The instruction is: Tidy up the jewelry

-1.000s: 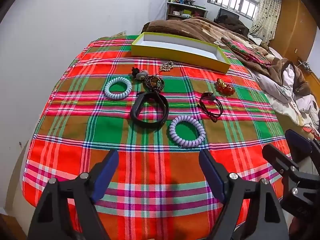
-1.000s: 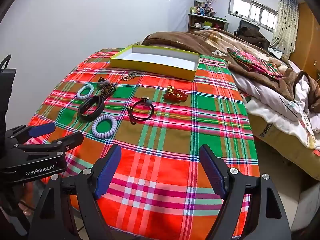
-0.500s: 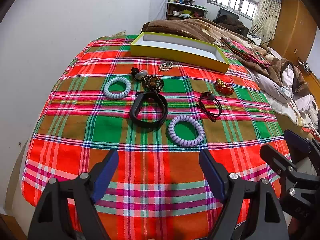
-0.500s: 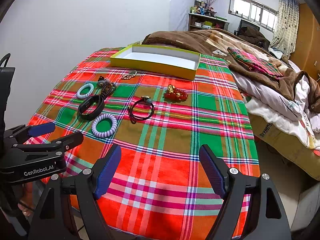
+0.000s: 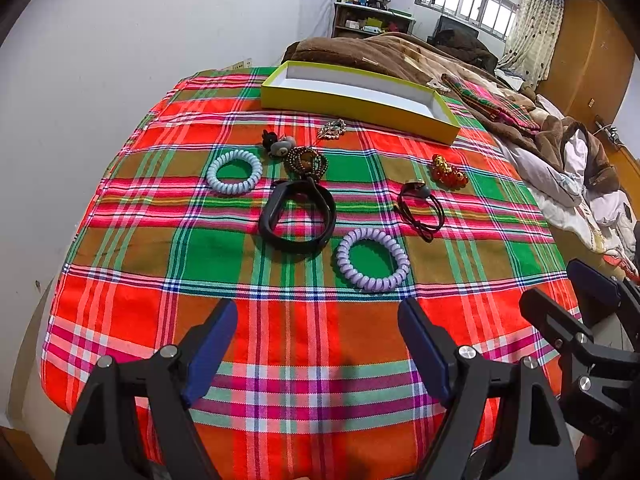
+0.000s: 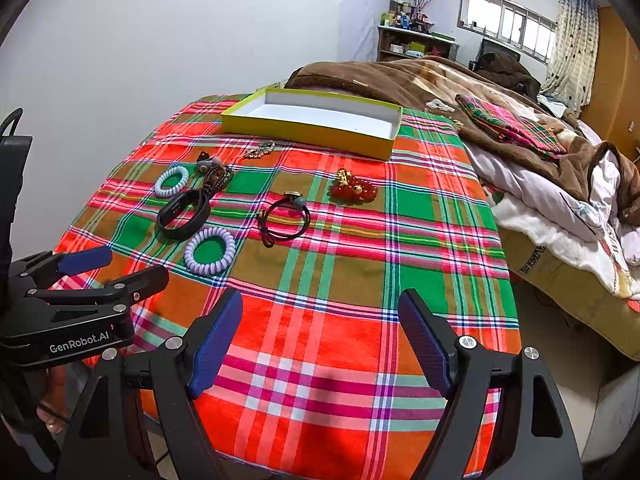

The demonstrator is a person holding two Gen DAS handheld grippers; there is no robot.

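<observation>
Both my grippers hover w/ fingers wide, holding nothing.
Left gripper (image 5: 316, 336) & right gripper (image 6: 320, 332) sit over the plaid surface (image 5: 248, 328); purple coil band (image 5: 373, 260), black band (image 5: 297, 216), red beads (image 5: 448, 170) lie ahead, near the yellow box (image 5: 352, 98).

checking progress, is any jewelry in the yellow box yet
No, the yellow box shows only its bare white inside, and pieces like the purple coil bracelet lie on the plaid cloth.
</observation>
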